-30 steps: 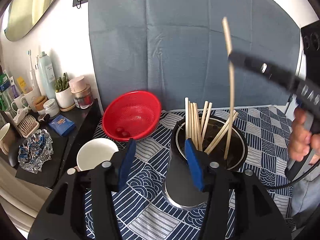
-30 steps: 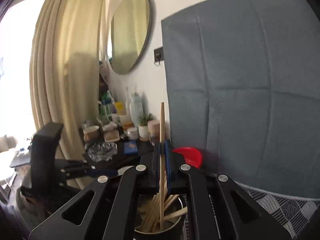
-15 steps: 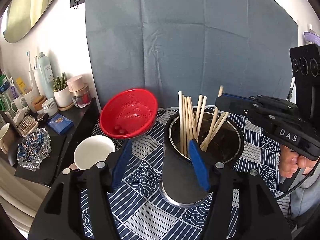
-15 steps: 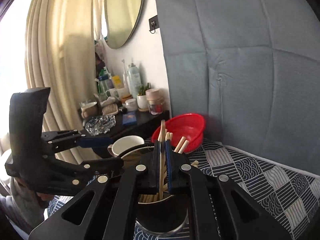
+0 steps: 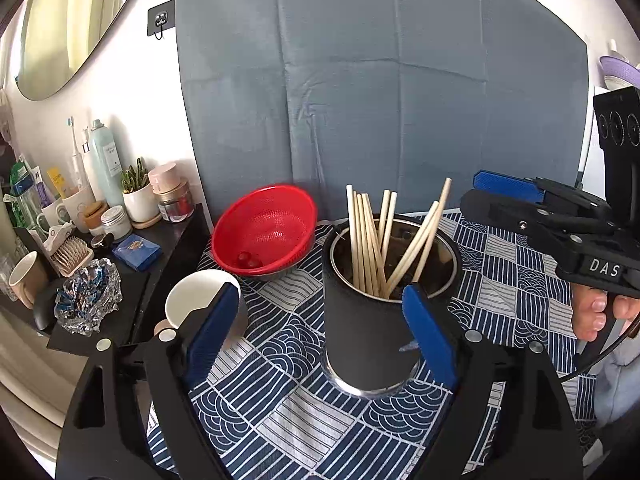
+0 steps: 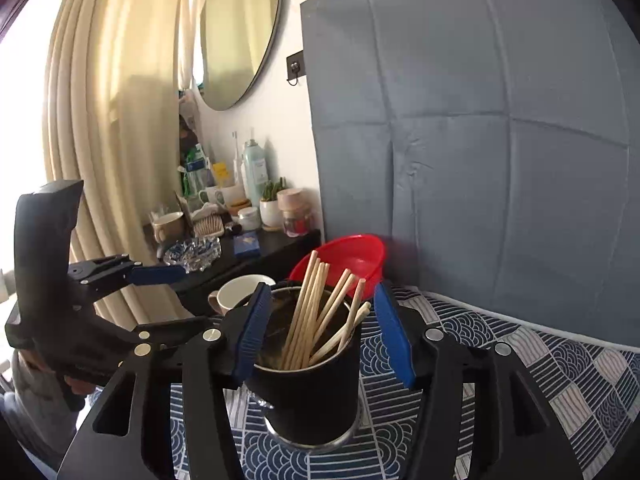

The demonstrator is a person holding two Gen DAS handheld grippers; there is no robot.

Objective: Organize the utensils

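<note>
A black cylindrical holder (image 5: 366,336) with a steel lining stands on the blue patterned tablecloth (image 5: 304,432) and holds several wooden chopsticks (image 5: 370,240). It shows in the right wrist view too (image 6: 310,396), with the chopsticks (image 6: 316,312) leaning in it. My left gripper (image 5: 320,332) is open and empty, its blue pads on either side of the holder, apart from it. My right gripper (image 6: 322,330) is open and empty just above the holder's rim; it appears from the side in the left wrist view (image 5: 496,196).
A red colander (image 5: 266,232) with small red fruit sits behind the holder, a white mug (image 5: 200,306) to its left. A black side shelf (image 5: 132,276) carries bottles, jars, a cactus and a glass ashtray. A grey-blue cloth (image 5: 380,100) hangs on the back wall.
My right gripper lowered the chopstick into the holder, then opened and let it go. The chopstick now rests among the others. My left gripper stayed open by the holder.
</note>
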